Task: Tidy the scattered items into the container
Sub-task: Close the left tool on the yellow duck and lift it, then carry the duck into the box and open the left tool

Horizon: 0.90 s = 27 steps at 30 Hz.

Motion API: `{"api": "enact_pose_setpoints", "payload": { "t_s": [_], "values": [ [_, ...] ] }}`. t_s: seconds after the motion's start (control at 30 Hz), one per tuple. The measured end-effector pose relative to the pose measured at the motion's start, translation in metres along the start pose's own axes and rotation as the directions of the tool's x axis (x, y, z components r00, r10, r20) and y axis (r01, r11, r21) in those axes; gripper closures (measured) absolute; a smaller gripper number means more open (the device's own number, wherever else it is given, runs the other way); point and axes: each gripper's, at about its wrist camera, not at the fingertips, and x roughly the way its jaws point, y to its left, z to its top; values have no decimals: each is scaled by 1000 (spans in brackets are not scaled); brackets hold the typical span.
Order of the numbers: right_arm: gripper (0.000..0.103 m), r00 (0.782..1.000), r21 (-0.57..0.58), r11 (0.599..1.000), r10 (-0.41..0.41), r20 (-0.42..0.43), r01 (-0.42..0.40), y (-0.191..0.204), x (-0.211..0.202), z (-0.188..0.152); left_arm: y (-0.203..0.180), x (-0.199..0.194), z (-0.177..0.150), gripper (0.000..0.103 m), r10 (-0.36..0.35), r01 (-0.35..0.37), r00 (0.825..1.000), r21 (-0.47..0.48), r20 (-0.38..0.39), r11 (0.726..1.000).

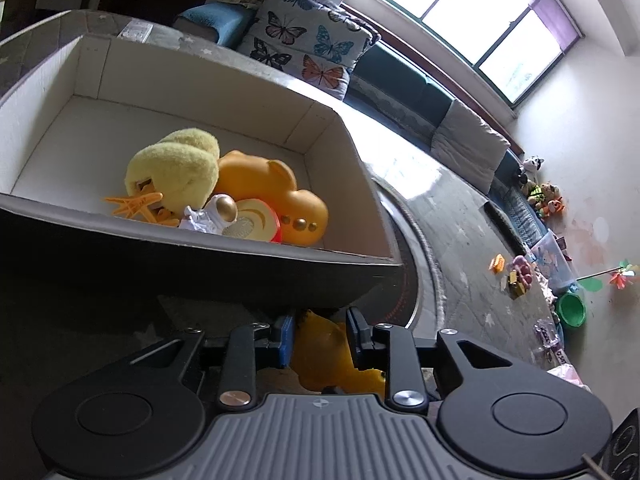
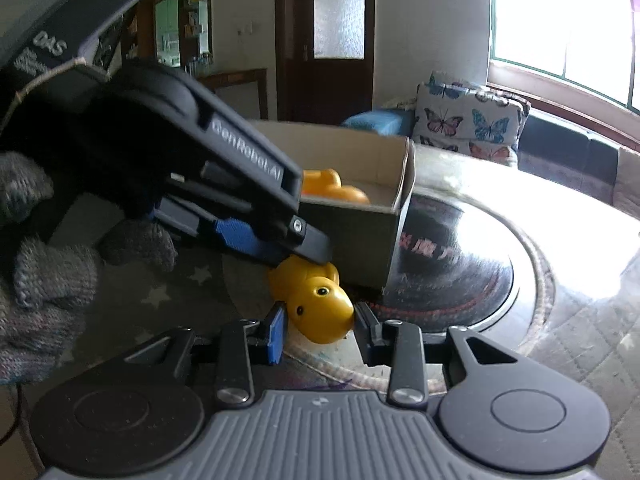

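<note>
Left view: my left gripper (image 1: 320, 336) clamps a yellow toy (image 1: 324, 354) just below the box (image 1: 200, 100), where several toys already lie. Right view: my right gripper (image 2: 320, 330) brackets the toy's head, seemingly not gripping. More toys remain scattered.

A glossy yellow toy animal (image 2: 320, 304), perhaps a bear, lies low at centre frame, snout toward the camera. Behind it, the open cardboard box (image 1: 328, 148) holds a plush chick (image 1: 172, 172) and orange toys (image 1: 272, 188).
</note>
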Motion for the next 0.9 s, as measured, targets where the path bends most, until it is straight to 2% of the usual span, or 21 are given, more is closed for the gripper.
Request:
{"api": "enact_pose_setpoints", "payload": {
  "t_s": [0.33, 0.53, 0.77, 0.9],
  "values": [
    [69, 993, -30, 999, -21, 117, 24, 4, -24, 32, -13, -28, 21, 74, -47, 46, 994, 12, 99, 999],
    [69, 985, -28, 1000, -8, 172, 13, -2, -13, 56, -14, -30, 48, 74, -44, 43, 985, 13, 166, 999],
    [69, 983, -3, 1000, 25, 180, -24, -17, 25, 72, 0, -9, 73, 74, -29, 36, 982, -33, 185, 999],
    [68, 988, 6, 1000, 30, 150, -31, -23, 39, 70, 6, 5, 74, 74, -25, 32, 987, -44, 160, 999]
  ]
}}
